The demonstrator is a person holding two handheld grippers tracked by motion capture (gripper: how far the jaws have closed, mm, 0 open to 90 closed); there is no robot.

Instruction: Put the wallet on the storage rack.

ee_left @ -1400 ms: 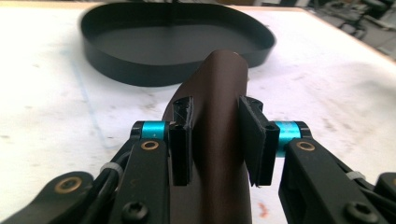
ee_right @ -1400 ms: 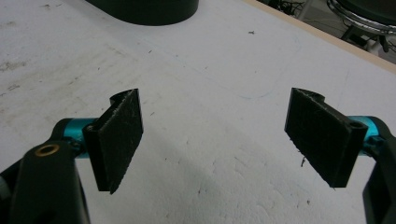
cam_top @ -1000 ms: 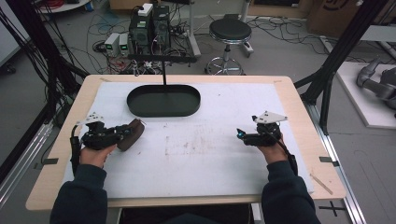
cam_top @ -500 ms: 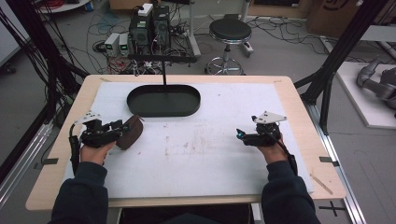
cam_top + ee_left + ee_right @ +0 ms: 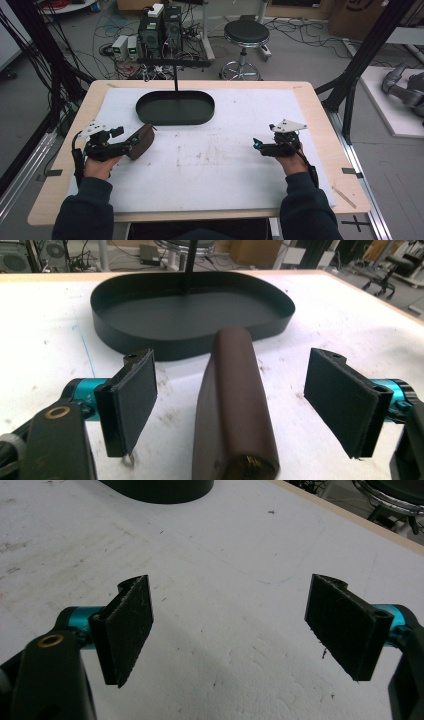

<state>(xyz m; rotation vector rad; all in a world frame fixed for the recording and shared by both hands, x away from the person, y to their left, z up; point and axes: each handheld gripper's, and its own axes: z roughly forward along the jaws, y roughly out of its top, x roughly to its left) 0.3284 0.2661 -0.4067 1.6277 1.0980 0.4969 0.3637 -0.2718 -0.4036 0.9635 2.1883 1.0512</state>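
Brown case (image 5: 141, 141): lying on the white-topped table (image 5: 320, 105), toward its left side, just short of the black oval tray (image 5: 175, 120), which sits at about 1 o'clock from it in the high view. Not yet in the tray.

Hardly any change over the last second. Same spot for the case, give or take a slight shift, and the same low hover for the left gripper (image 5: 131, 146) around it. Probably a pause in the work: either a grasp about to be taken or a release just made, hard to say which from so small a shift. Either way, a lift and a short carry toward 12 o'clock left to do, if the tray is the goal.

In the left gripper view, case (image 5: 235, 405) running lengthwise from 6 toward 12 o'clock, centred in the left gripper (image 5: 235, 402). Jaws spread wide at 9 and 3 o'clock, clear gaps on both sides, no pad touching. Tray wall (image 5: 200, 345) straight ahead at 12 o'clock, just beyond the far end of the case.

Right gripper (image 5: 257, 145) well apart at 3 o'clock, low over bare table, jaws likewise spread and empty (image 5: 235, 635).
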